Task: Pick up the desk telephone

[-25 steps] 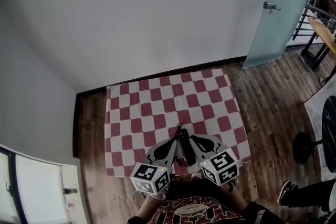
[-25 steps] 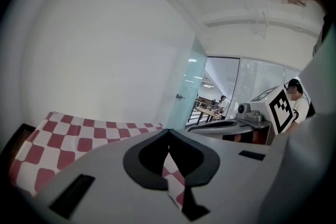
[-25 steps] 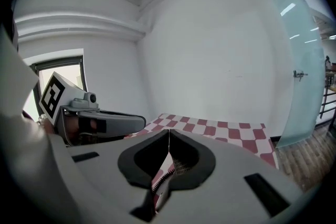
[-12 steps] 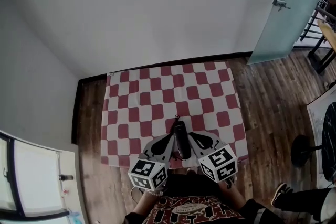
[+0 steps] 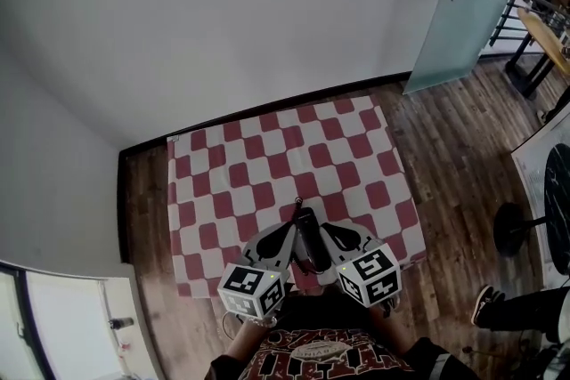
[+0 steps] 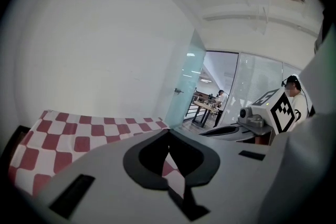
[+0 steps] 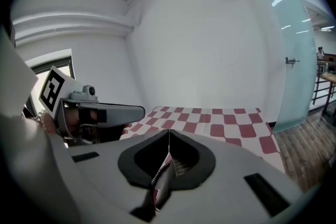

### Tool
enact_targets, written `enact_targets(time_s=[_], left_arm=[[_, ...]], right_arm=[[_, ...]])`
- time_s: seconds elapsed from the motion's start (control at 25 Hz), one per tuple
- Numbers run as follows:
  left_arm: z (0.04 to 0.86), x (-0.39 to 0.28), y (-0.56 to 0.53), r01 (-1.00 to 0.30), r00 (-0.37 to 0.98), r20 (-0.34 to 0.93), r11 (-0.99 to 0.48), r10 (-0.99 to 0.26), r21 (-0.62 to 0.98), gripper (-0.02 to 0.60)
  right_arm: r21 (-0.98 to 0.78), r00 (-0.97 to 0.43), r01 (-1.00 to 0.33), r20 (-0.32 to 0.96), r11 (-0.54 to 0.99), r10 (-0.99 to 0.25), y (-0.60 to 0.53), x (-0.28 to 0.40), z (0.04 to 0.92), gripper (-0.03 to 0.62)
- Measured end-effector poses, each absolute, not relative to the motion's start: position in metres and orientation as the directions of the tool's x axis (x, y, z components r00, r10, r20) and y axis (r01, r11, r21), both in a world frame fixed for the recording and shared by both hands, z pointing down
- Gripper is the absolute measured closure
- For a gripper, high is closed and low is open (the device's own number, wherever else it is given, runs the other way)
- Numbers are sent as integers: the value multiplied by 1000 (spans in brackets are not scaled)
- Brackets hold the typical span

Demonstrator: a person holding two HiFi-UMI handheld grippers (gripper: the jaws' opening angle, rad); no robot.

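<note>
Pre-grasp, task not really started: no desk telephone shows in any view, so where it sits can't be told. The checked cloth [image 5: 267, 165] covers the table by the white wall [image 5: 223, 13], and the part in view carries nothing but the two grippers at its near edge.

Left gripper [image 5: 292, 230]: jaws together, tips meeting in a point in its own view, nothing between them, only cloth seen through the cut-out behind the tips. Right gripper [image 5: 327, 230]: jaws also fully together and holding nothing, with just its own ribbed pad showing in the gap. Both are held low and close to the person's body, side by side, angled in toward each other, noses slightly down toward the cloth.

A dark long shape [image 5: 308, 246] lies between the two grippers in the head view. Too small to tell what it is, and neither gripper view shows it.

Wood floor [image 5: 445, 165] to the right, frosted glass door [image 5: 463, 4] beyond.

Step in hand, as a judgement: getting set, looking for the phone. The next move calls for finding the phone first, then opening at least one pair of jaws wide before reaching, since shut jaws can't take anything. Risk: reaching with the jaws shut would just shove it
</note>
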State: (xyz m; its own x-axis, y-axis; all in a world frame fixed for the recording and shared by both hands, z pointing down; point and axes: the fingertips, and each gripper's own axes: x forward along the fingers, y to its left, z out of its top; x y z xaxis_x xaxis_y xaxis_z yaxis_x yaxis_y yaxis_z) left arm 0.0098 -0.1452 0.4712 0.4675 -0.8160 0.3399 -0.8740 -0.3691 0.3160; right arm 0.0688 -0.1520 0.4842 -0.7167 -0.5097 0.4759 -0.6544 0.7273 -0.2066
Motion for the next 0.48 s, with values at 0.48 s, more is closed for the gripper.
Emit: enact_targets(time_s=[0.48], left_arm=[[499,-3,-153,-835,546,413,-438,-729,332,572]], right_arm=[[-224,-641,-726,563,651,-521,-154,58,522,574]])
